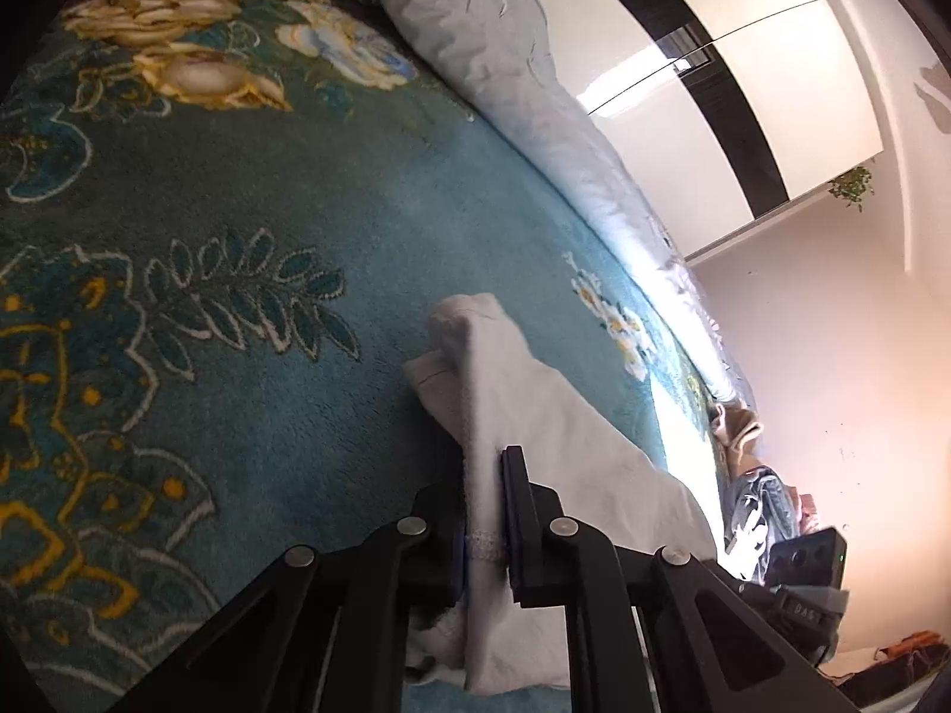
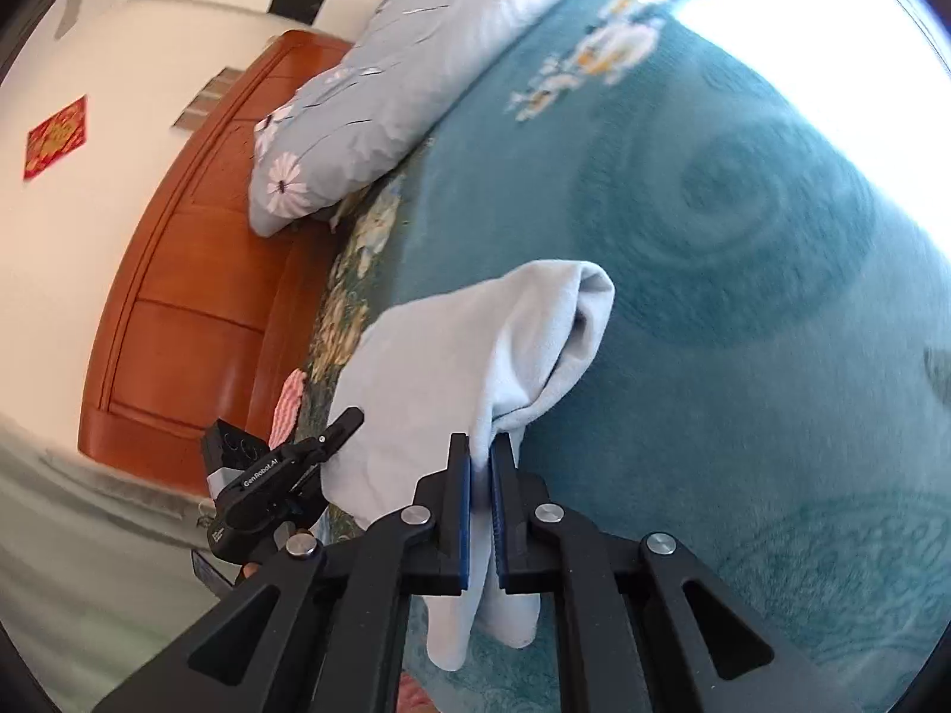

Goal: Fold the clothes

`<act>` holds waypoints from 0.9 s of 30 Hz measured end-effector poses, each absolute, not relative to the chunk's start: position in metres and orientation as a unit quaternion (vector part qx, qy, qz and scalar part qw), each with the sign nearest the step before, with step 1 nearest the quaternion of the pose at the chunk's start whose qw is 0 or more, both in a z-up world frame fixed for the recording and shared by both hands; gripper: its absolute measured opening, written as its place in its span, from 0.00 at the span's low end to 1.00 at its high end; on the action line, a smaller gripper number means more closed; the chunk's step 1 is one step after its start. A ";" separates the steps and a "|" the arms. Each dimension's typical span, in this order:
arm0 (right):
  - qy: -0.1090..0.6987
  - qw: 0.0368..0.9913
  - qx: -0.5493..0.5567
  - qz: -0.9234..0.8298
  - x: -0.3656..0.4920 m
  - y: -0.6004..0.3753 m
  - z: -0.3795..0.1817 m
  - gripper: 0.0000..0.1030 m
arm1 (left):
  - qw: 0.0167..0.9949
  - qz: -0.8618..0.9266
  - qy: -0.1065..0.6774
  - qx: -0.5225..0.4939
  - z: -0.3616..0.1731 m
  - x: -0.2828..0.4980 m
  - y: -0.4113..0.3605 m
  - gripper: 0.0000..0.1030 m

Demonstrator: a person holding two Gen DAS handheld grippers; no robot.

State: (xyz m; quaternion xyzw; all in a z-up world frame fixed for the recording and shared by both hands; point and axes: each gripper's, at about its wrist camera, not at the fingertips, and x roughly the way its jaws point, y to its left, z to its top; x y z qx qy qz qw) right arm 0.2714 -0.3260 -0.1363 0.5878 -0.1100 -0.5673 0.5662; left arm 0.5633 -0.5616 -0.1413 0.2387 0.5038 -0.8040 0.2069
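A pale, whitish garment (image 1: 523,434) lies bunched on the teal flowered blanket (image 1: 267,428). My left gripper (image 1: 484,469) is shut on a fold of it with a lace-trimmed edge, the cloth running out ahead between the fingers. In the right wrist view the same pale garment (image 2: 475,350) drapes over and hangs below my right gripper (image 2: 481,445), which is shut on another edge of it. The left gripper (image 2: 345,422) shows at the lower left of that view, beside the cloth.
A light grey flowered pillow (image 2: 368,101) lies at the head of the bed by a wooden headboard (image 2: 190,285). More clothes (image 1: 755,493) are heaped at the blanket's far edge. A pink striped cloth (image 2: 288,410) lies near the bed's side. White wardrobe doors (image 1: 743,119) stand behind.
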 end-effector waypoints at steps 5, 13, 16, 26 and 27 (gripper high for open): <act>-0.053 0.595 0.582 -0.552 0.255 -0.335 -0.123 0.06 | 0.216 -0.815 0.477 0.248 -0.130 0.574 -0.538 0.10; -0.055 0.566 0.626 -0.534 0.244 -0.324 -0.172 0.09 | 0.216 -0.786 0.516 0.264 -0.165 0.586 -0.536 0.25; -0.061 0.573 0.614 -0.540 0.242 -0.324 -0.167 0.09 | 0.205 -0.786 0.519 0.266 -0.163 0.588 -0.539 0.49; -0.061 0.569 0.616 -0.542 0.260 -0.329 -0.180 0.39 | 0.169 -0.791 0.519 0.276 -0.168 0.562 -0.536 0.56; -0.066 0.572 0.615 -0.539 0.263 -0.330 -0.180 0.37 | 0.168 -0.790 0.524 0.271 -0.169 0.563 -0.537 0.53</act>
